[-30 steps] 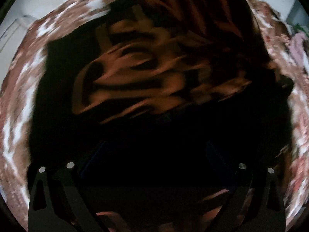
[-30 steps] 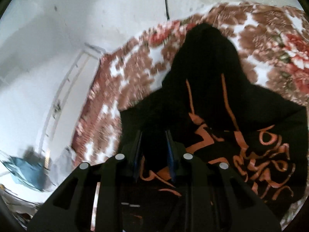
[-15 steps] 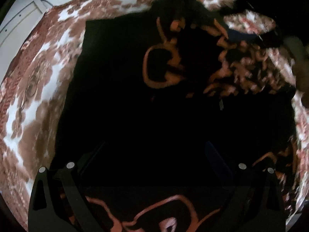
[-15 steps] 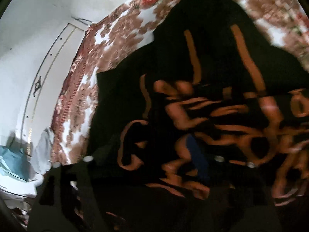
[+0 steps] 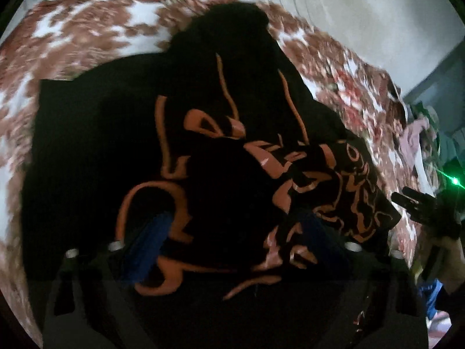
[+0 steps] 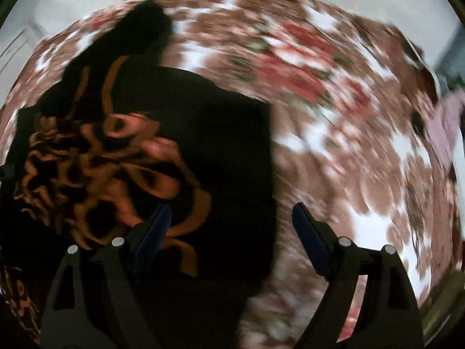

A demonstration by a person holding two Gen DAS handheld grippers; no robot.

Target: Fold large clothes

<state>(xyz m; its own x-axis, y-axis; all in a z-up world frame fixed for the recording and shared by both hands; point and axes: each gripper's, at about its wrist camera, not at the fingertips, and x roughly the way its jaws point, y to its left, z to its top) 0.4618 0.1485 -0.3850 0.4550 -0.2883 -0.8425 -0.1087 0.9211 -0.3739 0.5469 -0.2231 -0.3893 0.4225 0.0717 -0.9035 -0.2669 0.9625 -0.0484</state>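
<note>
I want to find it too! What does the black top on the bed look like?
Look at the big bedspread with brown and red flowers. The hoodie lies on top of it, black all over, with curly orange writing and two orange cords. Nothing else there is black.

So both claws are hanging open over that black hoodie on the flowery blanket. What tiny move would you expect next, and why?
Probably the right gripper drops onto the hoodie's right edge and pinches it. Its jaws have just been opening, nothing is between them, and they straddle that straight edge, half over the blanket. The left gripper, closing a little but gripping nothing, hangs over the printed front, where cloth lies bunched.
</note>
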